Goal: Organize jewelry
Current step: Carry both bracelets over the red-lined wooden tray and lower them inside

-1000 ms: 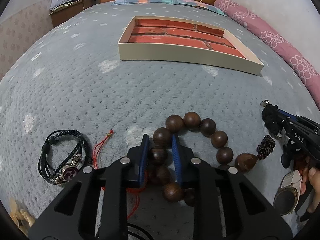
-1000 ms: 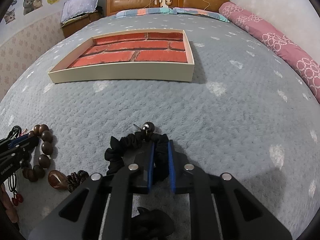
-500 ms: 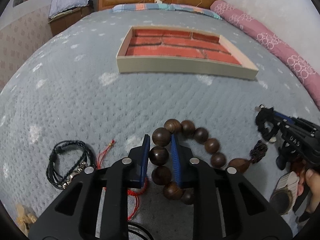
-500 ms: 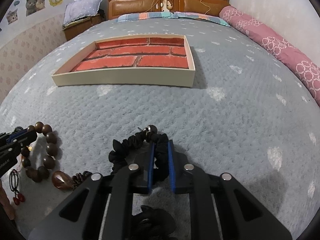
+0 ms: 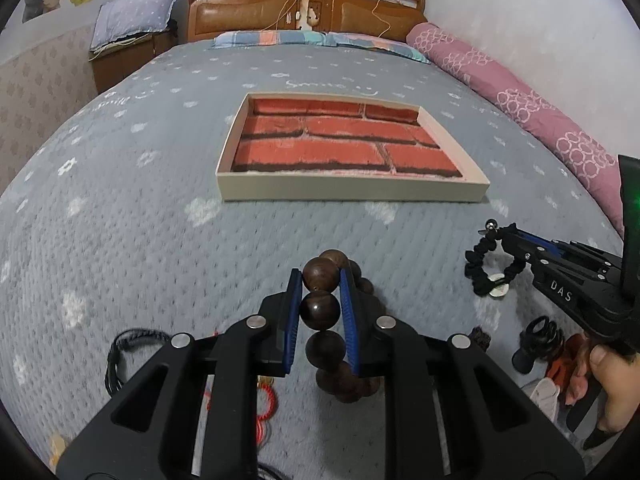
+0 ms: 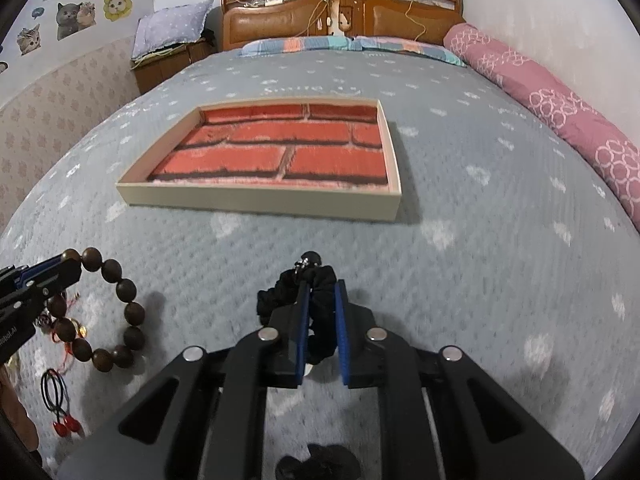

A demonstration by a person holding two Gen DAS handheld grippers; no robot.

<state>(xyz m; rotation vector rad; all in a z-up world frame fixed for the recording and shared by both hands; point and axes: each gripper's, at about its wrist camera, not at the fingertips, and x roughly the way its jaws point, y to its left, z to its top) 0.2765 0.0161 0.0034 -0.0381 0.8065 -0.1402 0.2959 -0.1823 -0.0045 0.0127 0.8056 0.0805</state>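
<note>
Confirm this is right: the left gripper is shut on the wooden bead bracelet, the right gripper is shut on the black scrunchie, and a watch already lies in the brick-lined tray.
Wrong on the tray: both wrist views show it holding nothing. The left gripper is shut on the wooden bead bracelet, the right gripper on the black scrunchie.

I'm seeing even, soft indoor light, faint shadows beside the tray [image 6: 260, 202], slight motion blur, and fisheye edges bending darkly.

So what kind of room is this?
A bedroom, most likely. There is a big bed with a grey quilt, a carved wooden headboard and a long pink bolster against the wall.
</note>
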